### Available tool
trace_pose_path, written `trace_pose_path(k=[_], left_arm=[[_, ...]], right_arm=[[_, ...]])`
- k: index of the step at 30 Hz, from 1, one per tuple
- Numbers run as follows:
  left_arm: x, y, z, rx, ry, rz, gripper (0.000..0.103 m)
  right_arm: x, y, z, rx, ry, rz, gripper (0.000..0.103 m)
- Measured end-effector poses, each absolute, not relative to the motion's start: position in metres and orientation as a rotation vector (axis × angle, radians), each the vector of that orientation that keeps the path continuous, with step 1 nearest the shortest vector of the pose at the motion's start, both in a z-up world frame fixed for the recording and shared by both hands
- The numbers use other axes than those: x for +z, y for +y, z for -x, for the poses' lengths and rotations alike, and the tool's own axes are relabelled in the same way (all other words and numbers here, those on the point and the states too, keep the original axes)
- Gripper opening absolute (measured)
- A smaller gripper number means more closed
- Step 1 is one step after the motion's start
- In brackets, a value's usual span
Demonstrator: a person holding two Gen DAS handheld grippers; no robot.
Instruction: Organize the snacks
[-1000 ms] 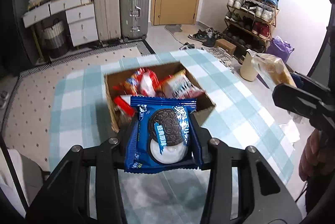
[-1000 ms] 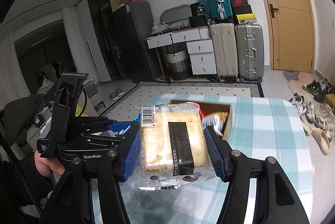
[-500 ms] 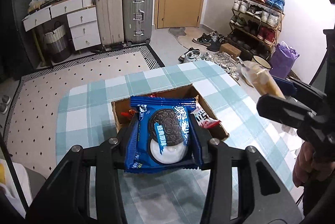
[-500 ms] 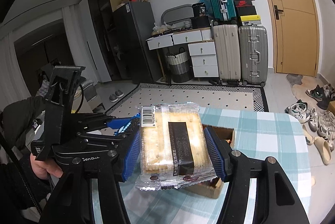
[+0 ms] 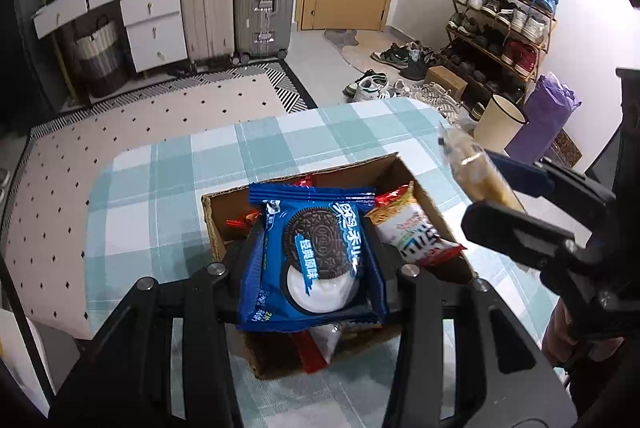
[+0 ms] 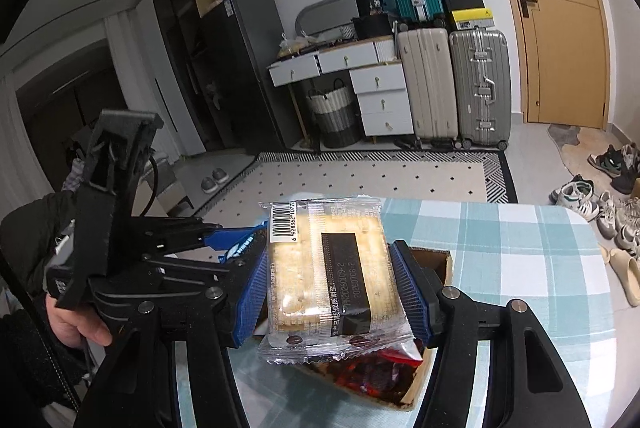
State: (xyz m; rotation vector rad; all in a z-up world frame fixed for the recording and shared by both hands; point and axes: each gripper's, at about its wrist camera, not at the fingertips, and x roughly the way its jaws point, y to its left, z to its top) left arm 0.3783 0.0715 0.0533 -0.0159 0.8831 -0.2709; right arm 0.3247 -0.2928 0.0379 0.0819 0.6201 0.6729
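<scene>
While the blue Oreo packet (image 5: 312,256) stays clamped in the left gripper (image 5: 312,260), it now hangs directly over the open cardboard box (image 5: 424,196), closer than half a second ago. Red-and-white snack packs (image 5: 412,232) fill the box on the checked tablecloth (image 5: 168,180). Right of the box, the right gripper (image 6: 330,288) pinches a clear cracker packet (image 6: 328,268), now above the box's near corner.

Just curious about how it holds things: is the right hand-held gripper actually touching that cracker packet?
Touching. In the right wrist view the right hand-held gripper has its blue pads pressed against both sides of the cracker packet.
</scene>
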Motion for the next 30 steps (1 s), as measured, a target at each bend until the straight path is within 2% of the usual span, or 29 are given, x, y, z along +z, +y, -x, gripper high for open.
trace_pose_path(k=[9,10,12,13,14,25,30], left_arm=[[0.027,0.076,-0.402,-0.29,0.897,0.048,0.041],[0.027,0.077,-0.403,-0.285,0.894,0.046,0.043],[0.029,0.078,-0.403,-0.281,0.882,0.037,0.053],[0.031,0.079,-0.401,-0.272,0.871,0.033,0.056],[0.033,0.079,-0.399,-0.268,0.858,0.028,0.056],[0.055,0.09,-0.365,-0.228,0.814,0.039,0.056],[0.071,0.092,-0.336,-0.197,0.772,0.043,0.068]], right_arm=[[0.004,-0.284,-0.354,0.68,0.682,-0.077,0.061],[0.003,-0.282,-0.355,0.688,0.685,-0.083,0.061],[0.0,-0.282,-0.358,0.696,0.692,-0.095,0.066],[-0.001,-0.283,-0.359,0.693,0.69,-0.1,0.075],[-0.002,-0.285,-0.359,0.687,0.682,-0.103,0.078],[0.017,-0.299,-0.331,0.667,0.613,-0.089,0.078],[0.033,-0.312,-0.31,0.651,0.557,-0.101,0.078]])
